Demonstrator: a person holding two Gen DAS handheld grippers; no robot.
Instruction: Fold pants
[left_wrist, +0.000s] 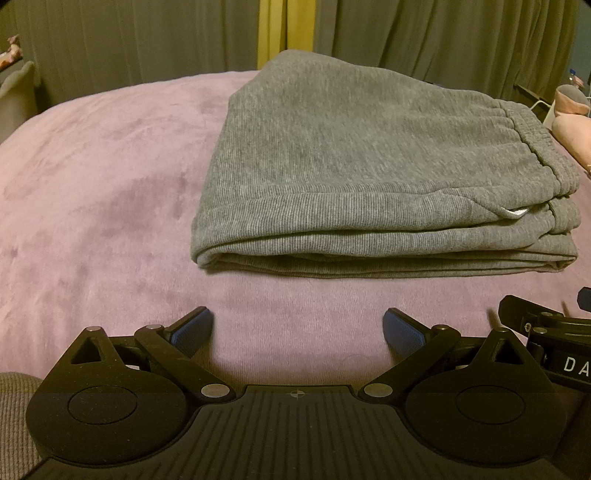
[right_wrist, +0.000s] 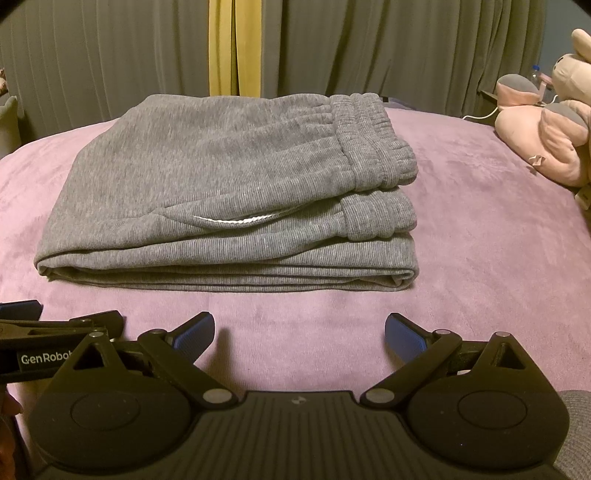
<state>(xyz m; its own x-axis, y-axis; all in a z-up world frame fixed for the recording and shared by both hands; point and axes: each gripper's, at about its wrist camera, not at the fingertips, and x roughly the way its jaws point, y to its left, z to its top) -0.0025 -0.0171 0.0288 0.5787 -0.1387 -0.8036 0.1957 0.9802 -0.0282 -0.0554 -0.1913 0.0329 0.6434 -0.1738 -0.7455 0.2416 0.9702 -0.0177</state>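
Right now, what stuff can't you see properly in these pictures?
- Inner layers of the folded grey pants: hidden under the top layer in both views.
- White drawstring: mostly tucked inside the fold, only a strip shows.
- Pink plush toy: cut off by the right edge in the right wrist view.
- Small bottle: too small and dim to read.
- Right gripper in the left wrist view: cut off at the edge, jaws unclear there.

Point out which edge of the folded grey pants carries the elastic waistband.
The right-hand edge of the pants, toward the plush toys. Its gathered waistband is ribbed and puckered; the left and near edges are smooth rounded folds.
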